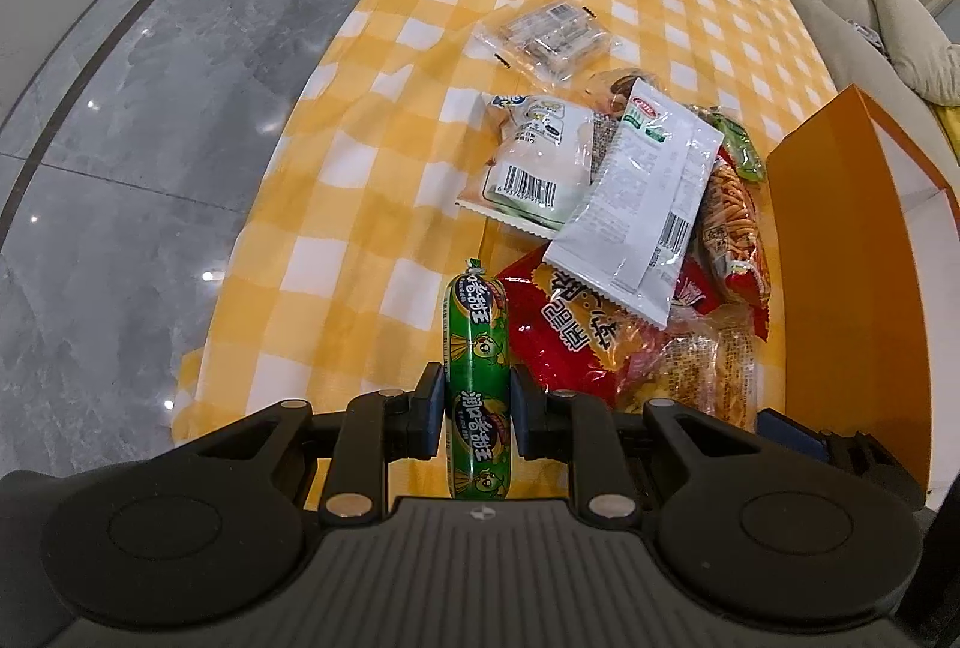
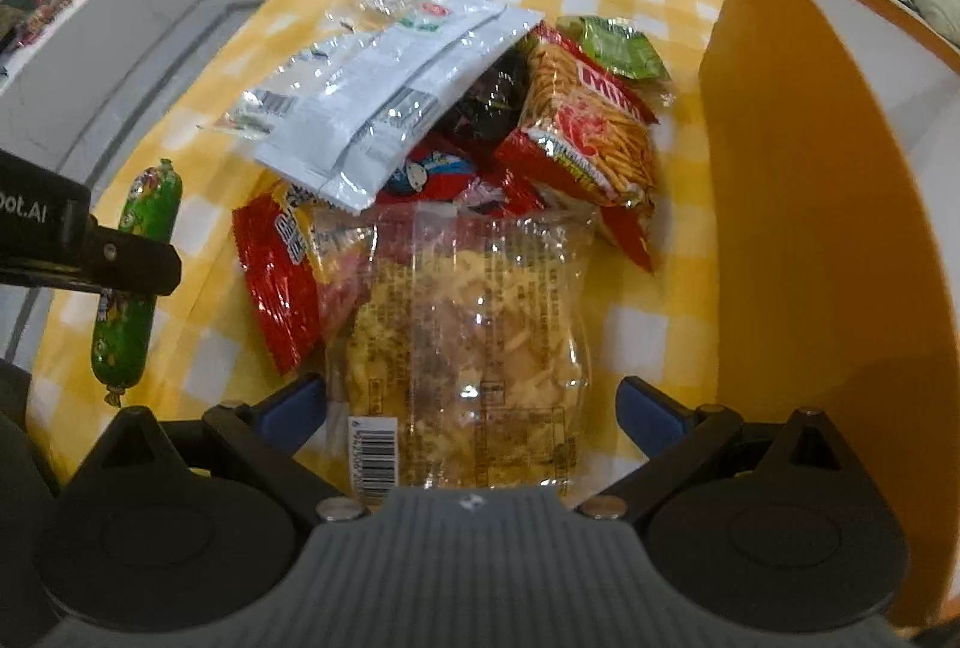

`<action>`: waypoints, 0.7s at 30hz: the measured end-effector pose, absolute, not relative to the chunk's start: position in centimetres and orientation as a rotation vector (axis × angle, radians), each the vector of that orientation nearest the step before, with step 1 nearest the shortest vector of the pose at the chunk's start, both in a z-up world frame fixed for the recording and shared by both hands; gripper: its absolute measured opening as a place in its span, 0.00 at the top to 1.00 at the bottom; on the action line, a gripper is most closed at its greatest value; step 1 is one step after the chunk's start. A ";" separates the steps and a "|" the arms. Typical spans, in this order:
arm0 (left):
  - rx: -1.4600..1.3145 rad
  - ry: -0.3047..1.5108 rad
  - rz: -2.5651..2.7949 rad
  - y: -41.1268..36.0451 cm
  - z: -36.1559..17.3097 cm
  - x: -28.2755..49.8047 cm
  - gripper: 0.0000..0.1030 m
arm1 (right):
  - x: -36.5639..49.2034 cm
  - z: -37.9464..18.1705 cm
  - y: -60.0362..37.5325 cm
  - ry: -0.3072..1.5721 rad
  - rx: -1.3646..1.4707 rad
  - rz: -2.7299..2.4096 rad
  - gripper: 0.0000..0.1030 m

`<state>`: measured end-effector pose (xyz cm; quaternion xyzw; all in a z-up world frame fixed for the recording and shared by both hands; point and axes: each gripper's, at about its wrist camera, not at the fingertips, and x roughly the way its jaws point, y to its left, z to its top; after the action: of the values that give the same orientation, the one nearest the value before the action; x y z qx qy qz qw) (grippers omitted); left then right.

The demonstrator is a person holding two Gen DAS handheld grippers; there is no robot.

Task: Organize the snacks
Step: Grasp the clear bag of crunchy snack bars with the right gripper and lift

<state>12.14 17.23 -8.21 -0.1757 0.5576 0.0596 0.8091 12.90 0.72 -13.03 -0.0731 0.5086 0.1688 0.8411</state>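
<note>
My left gripper (image 1: 477,396) is shut on a green sausage stick (image 1: 477,342), which also shows at the left of the right wrist view (image 2: 135,276). My right gripper (image 2: 471,408) is open, its jaws on either side of a clear packet of yellow crisps (image 2: 474,342). A pile of snacks lies beyond: a red bag (image 1: 576,330), a white sachet (image 1: 648,204), a packet of stick snacks (image 2: 591,126), a small green packet (image 2: 618,45) and a white bun packet (image 1: 534,156). An open orange box (image 2: 798,204) stands right of the pile.
A clear wrapped packet (image 1: 549,33) lies farther back on the yellow checked tablecloth (image 1: 360,204). The table's left edge drops to a grey tiled floor (image 1: 120,138). A pale sofa (image 1: 870,6) stands behind the box.
</note>
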 end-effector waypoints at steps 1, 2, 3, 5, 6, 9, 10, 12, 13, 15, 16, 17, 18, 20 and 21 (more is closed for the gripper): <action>-0.375 1.191 0.127 17.2 -8.2 12.2 0.76 | 12.8 -12.9 0.6 1.061 -0.152 0.370 0.04; -0.371 1.189 0.127 17.2 -8.2 12.1 0.76 | 12.7 -12.9 0.6 1.052 -0.156 0.381 0.05; -0.368 1.190 0.128 17.2 -8.2 12.1 0.76 | 12.6 -12.8 0.7 1.048 -0.162 0.392 0.14; -0.363 1.191 0.129 17.1 -8.2 12.1 0.76 | 12.6 -12.9 0.9 1.052 -0.174 0.400 0.22; -0.362 1.191 0.129 17.1 -8.2 12.1 0.76 | 12.5 -12.8 1.0 1.045 -0.182 0.408 0.26; -0.355 1.183 0.137 17.1 -8.1 12.0 0.76 | 12.1 -12.5 1.0 1.036 -0.197 0.433 0.30; -0.349 1.178 0.142 17.1 -8.1 11.9 0.76 | 11.9 -12.4 1.0 1.035 -0.201 0.442 0.30; -0.334 1.177 0.152 17.0 -8.1 11.8 0.76 | 11.6 -11.9 0.9 1.027 -0.197 0.457 0.30; -0.331 1.177 0.152 16.9 -8.1 11.8 0.76 | 11.4 -11.7 0.8 1.023 -0.194 0.462 0.30; -0.333 1.170 0.156 17.0 -8.0 11.6 0.76 | 11.2 -11.1 0.6 1.020 -0.179 0.473 0.30; -0.333 1.158 0.168 17.1 -7.8 11.5 0.76 | 11.1 -10.7 0.5 1.018 -0.167 0.480 0.30; -0.327 1.144 0.186 17.2 -7.6 11.3 0.76 | 10.9 -10.3 0.3 1.014 -0.152 0.488 0.31; -0.321 1.130 0.204 17.3 -7.4 11.2 0.76 | 10.7 -9.8 0.1 1.008 -0.136 0.497 0.30; -0.343 1.111 0.220 17.8 -6.9 10.7 0.76 | 10.5 -8.5 -0.3 0.991 -0.094 0.521 0.31; -0.373 1.102 0.215 18.2 -6.6 10.5 0.76 | 10.3 -7.8 -0.5 0.982 -0.078 0.532 0.31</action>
<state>10.49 18.15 -6.60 -0.1760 0.5193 0.1013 0.8301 10.32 -0.49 -7.82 -0.0371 0.4658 0.2521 0.8474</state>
